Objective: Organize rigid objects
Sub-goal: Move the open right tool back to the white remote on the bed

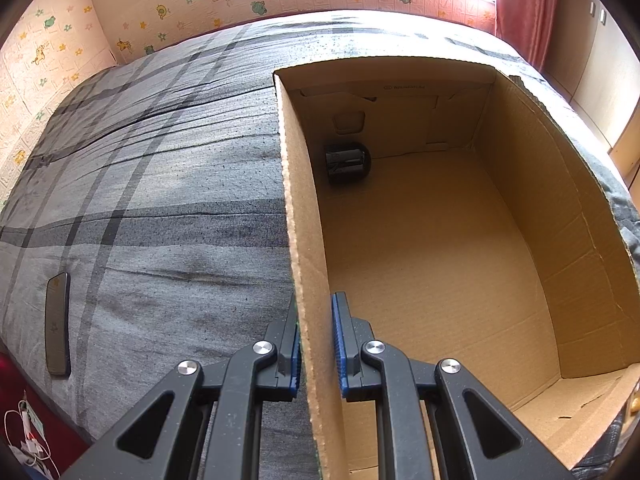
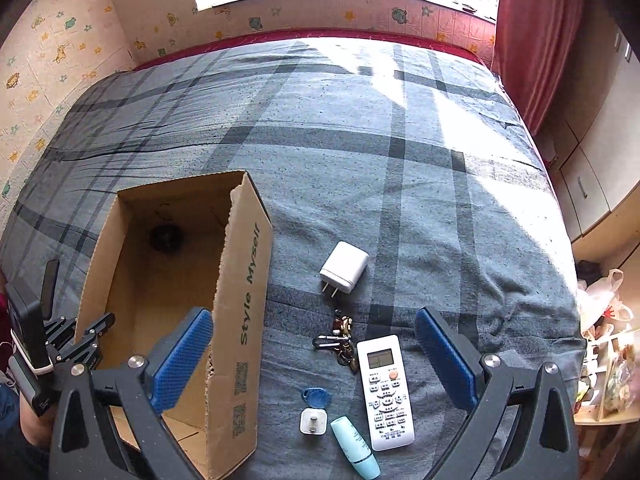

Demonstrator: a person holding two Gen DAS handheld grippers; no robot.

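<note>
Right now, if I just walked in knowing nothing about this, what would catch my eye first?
Probably the big open cardboard box on the grey plaid bedspread, with one dark round object in its far corner. The left gripper straddles the box's wall. Beside the box lies a small cluster: a white charger, keys, a white remote and a pale blue tube.

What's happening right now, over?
Left gripper clamps box wall. Right gripper open above remote. Black object boxed. Nothing in the way.
</note>
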